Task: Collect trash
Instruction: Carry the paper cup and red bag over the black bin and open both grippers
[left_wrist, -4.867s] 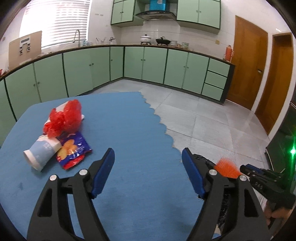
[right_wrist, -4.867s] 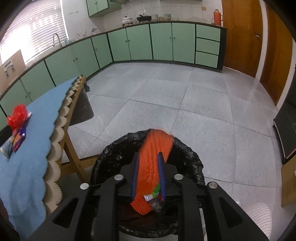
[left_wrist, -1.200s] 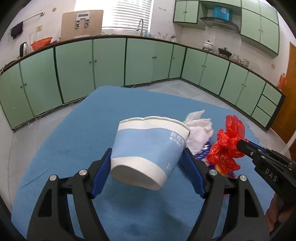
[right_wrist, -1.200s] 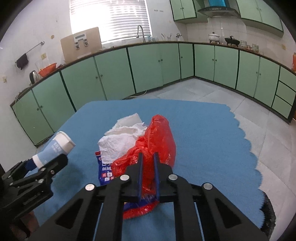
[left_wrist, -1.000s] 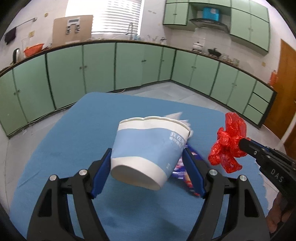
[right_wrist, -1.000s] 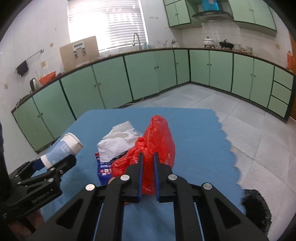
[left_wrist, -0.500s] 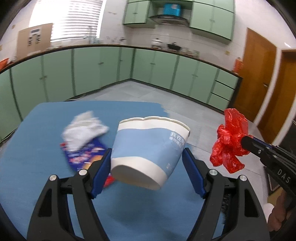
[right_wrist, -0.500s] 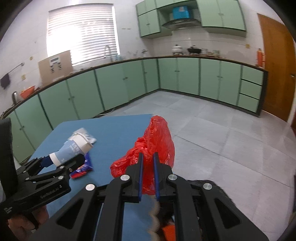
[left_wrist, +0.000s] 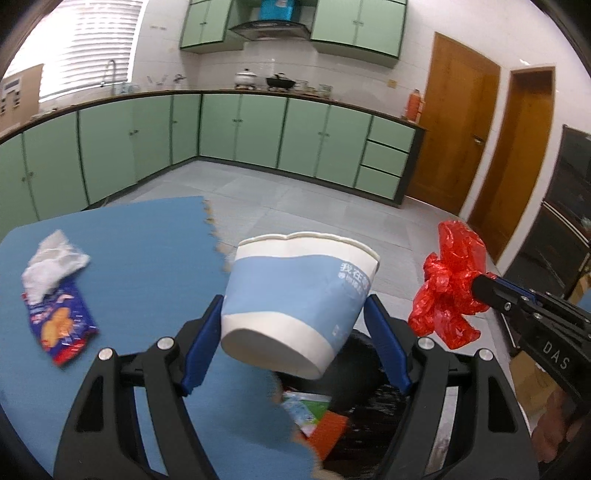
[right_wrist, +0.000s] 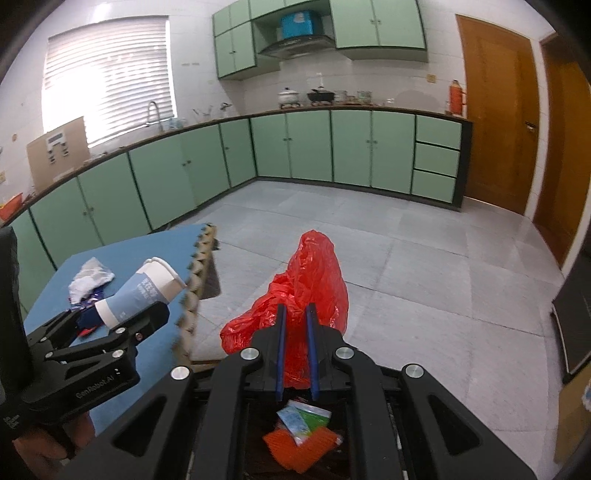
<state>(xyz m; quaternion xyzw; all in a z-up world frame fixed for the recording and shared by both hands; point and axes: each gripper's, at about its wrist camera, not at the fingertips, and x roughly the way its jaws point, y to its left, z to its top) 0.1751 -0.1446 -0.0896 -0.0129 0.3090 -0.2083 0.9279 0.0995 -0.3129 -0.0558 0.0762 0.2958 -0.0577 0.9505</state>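
My left gripper (left_wrist: 295, 325) is shut on a blue and white paper cup (left_wrist: 299, 299), held in the air above the table's edge and a black-lined trash bin (left_wrist: 369, 424). The cup also shows in the right wrist view (right_wrist: 140, 291). My right gripper (right_wrist: 295, 314) is shut on a crumpled red plastic bag (right_wrist: 314, 280), held above the bin (right_wrist: 303, 439), which holds orange netting and a green wrapper. The bag also shows in the left wrist view (left_wrist: 448, 288). A white tissue (left_wrist: 51, 262) and a blue snack wrapper (left_wrist: 61, 321) lie on the blue table (left_wrist: 140, 251).
Green kitchen cabinets (right_wrist: 295, 147) line the far walls. Brown wooden doors (left_wrist: 454, 125) stand at the right. The grey tiled floor (right_wrist: 424, 258) spreads beyond the bin. The table has a scalloped edge (right_wrist: 199, 266) beside the bin.
Both grippers have swung right, away from the table toward the bin, carrying the cup and the red bag. The tissue and snack wrapper stay behind on the table.
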